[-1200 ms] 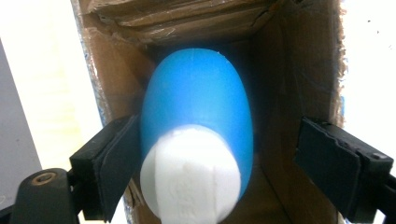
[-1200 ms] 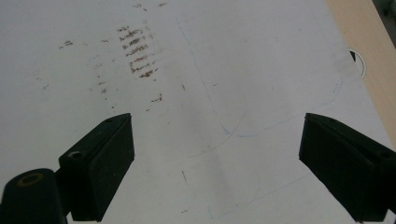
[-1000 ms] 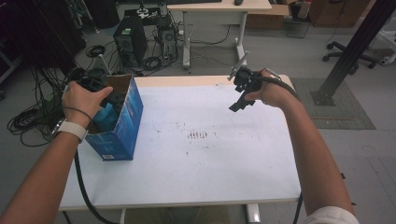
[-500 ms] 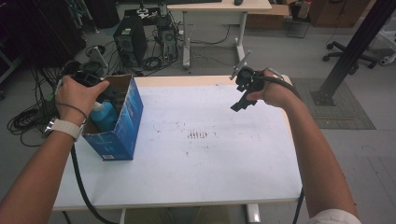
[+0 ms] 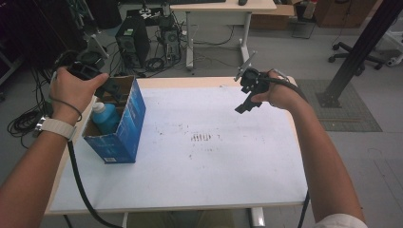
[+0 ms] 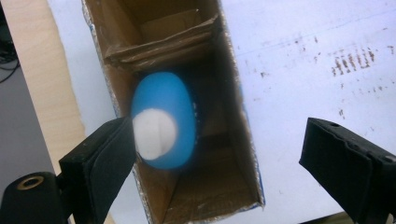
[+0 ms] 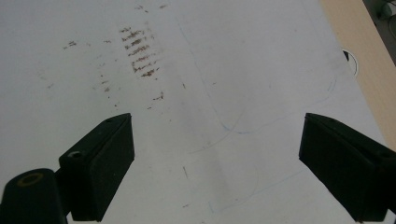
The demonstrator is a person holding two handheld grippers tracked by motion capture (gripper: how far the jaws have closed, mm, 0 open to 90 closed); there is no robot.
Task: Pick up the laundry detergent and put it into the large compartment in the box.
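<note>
Since the earlier frame the left gripper (image 5: 107, 85) has risen clear of the open blue carton (image 5: 124, 137), while the right gripper (image 5: 247, 97) has kept its place over the far right part of the table (image 5: 214, 180). The left jaws have just been opening and now stand spread, with nothing pinched. In the left gripper view the blue bottle (image 6: 163, 119) stands upright inside the carton, below and ahead of the jaws, its white cap (image 6: 154, 133) just beside the left jaw's tip in the picture but farther down. The bottle appears to have been set in the carton and let go; lifting the gripper straight up would keep the pads from dragging it back out. The right jaws are likewise spread and empty, pointing down at bare white tabletop with a patch of brown marks (image 7: 137, 51) beyond the left jaw, probably held aside so as to leave the carton free.
</note>
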